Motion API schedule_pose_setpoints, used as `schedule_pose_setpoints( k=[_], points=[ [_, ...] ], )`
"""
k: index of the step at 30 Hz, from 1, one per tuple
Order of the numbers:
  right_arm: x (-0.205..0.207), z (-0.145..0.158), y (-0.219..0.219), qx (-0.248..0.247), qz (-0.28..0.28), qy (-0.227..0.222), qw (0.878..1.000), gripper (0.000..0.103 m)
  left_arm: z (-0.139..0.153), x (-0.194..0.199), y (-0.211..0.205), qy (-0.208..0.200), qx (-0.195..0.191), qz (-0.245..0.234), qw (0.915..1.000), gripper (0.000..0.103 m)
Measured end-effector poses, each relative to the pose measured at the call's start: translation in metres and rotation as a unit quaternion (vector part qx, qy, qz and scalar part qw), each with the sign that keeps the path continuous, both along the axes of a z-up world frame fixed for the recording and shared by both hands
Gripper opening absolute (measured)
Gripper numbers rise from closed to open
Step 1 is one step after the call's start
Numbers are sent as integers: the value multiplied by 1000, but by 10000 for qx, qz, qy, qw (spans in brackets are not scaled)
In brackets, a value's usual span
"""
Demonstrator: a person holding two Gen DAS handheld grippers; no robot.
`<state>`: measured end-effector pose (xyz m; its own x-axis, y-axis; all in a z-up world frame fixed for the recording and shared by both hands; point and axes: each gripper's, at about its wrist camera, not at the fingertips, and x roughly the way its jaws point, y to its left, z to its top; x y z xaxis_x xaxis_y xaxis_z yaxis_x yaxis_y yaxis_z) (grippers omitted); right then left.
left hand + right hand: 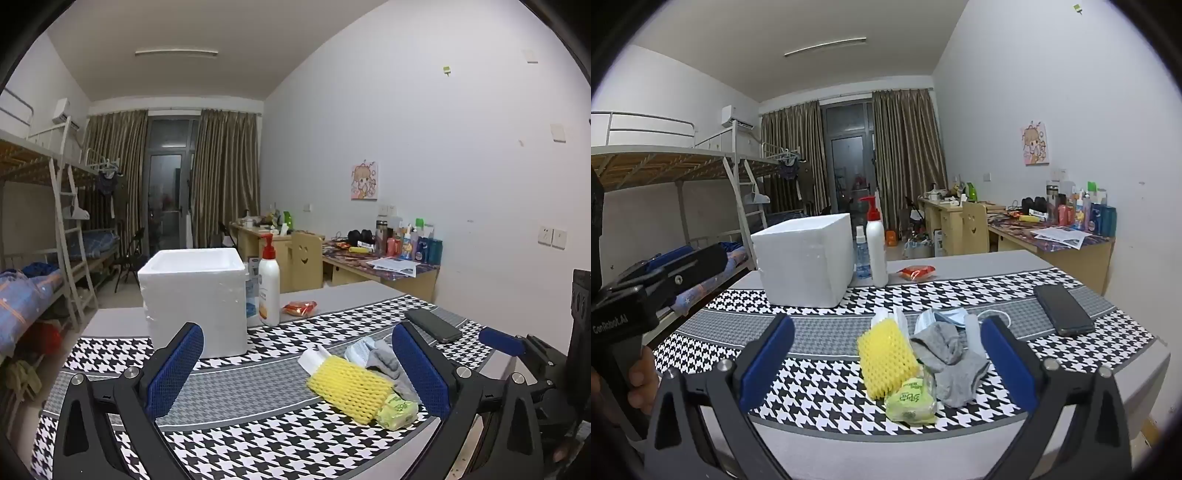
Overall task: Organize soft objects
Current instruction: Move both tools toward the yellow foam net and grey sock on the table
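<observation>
A pile of soft things lies on the houndstooth table mat: a yellow foam net (349, 389) (886, 356), a green tissue pack (397, 410) (910, 404), a grey sock (386, 363) (951, 363) and a blue face mask (360, 349) (942, 319). A white foam box (194, 291) (805, 258) stands open-topped behind. My left gripper (297, 369) is open and empty, above the table, left of the pile. My right gripper (886, 365) is open and empty, with the pile between its fingers in view.
A white pump bottle (269, 286) (877, 249), a small spray bottle (862, 254) and a red snack packet (299, 307) (918, 272) sit right of the box. A black phone (432, 325) (1063, 310) lies at the right. Bunk beds stand left, cluttered desks at the far right.
</observation>
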<state>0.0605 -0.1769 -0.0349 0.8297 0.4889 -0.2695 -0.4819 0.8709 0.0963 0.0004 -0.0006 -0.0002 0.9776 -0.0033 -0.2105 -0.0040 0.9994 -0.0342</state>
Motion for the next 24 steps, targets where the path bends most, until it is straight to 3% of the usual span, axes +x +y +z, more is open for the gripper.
schedule_pose_setpoints(
  k=[5,24],
  points=[
    [1,-1,1,-10,-11,-14,10000,102,-2,3,-2,-28,-141,-56,9999,102],
    [-2,4,-2,-30,-35,-79,10000,102,-5,4,0,168,-64,-87,9998,102]
  ],
)
